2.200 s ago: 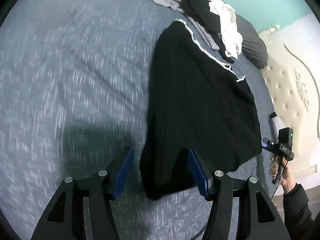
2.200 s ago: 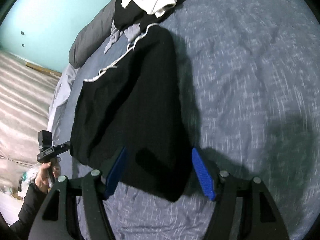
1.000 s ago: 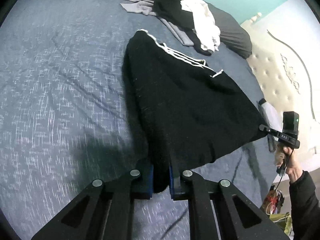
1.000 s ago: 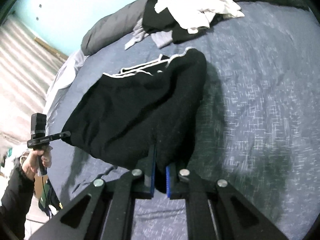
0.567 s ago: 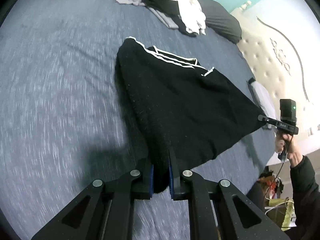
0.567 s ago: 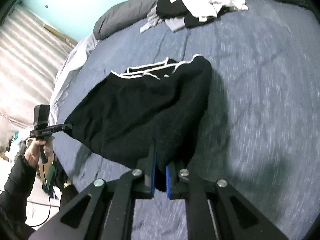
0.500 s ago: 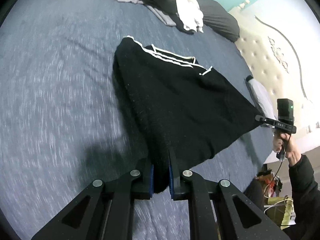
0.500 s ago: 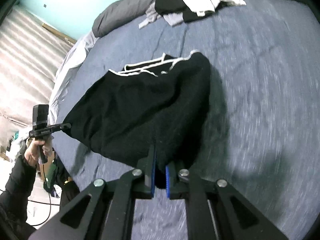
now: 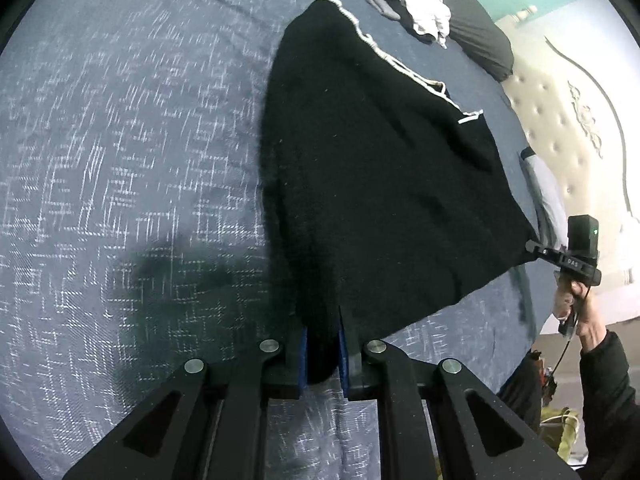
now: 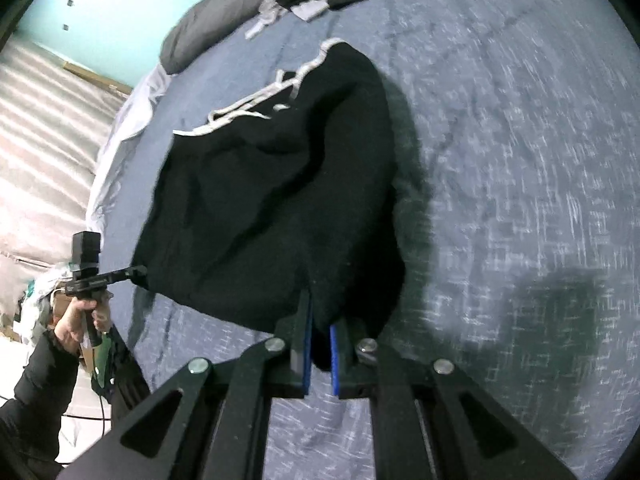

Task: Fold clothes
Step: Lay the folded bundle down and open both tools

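Over a grey-blue bed (image 9: 120, 140), the left gripper (image 9: 322, 354) and right gripper (image 10: 318, 354) each clamp a corner of a black garment (image 9: 380, 184), stretched between them.

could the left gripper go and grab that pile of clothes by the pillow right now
Probably not yet. The left gripper is shut on a corner of the black garment, which stretches between it and the pile of clothes at the far end of the bed. It would have to let go first.

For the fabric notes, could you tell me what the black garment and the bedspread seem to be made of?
Black garment: likely fleece or a soft knit, matte and fuzzy, with white piping.
Bedspread: seemingly woven cloth, blue-grey with pale crosshatch flecks, matte.
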Available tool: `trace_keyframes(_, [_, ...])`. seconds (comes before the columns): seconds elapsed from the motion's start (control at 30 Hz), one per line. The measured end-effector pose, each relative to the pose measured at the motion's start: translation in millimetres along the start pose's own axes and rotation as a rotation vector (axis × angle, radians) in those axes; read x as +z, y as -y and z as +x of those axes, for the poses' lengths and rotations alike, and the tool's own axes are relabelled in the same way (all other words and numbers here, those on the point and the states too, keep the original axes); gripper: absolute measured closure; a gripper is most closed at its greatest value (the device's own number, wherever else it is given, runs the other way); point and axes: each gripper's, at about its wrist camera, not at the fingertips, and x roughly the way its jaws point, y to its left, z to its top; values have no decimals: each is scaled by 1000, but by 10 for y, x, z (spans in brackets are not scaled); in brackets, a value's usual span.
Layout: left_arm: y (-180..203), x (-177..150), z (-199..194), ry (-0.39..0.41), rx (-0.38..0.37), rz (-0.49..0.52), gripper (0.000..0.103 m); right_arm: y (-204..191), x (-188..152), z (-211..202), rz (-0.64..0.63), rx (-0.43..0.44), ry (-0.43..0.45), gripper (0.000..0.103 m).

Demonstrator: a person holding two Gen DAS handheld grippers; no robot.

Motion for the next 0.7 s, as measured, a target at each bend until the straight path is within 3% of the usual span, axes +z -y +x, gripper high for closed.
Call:
trace_keyframes(0.17, [-64,10,-99,17,-5,-30,87,135,-54,16,25,-5,-28,92])
trace_keyframes(0.33, [-140,35,-377,78,16,-59,86,215,-53,-66,22,-45,-38,74])
trace_keyframes(0.5, [-202,241,-599,149,53,-66,76,219,75,-269,0,-73,25,72])
trace_keyframes(0.6, [-154,431,-587,163,79,-58,75,200,239,-331,-13,-87,71,61])
trace_keyframes(0.7, [-104,639,-522,181,90,-49,69,131,457,-306,-20,-90,103,61])
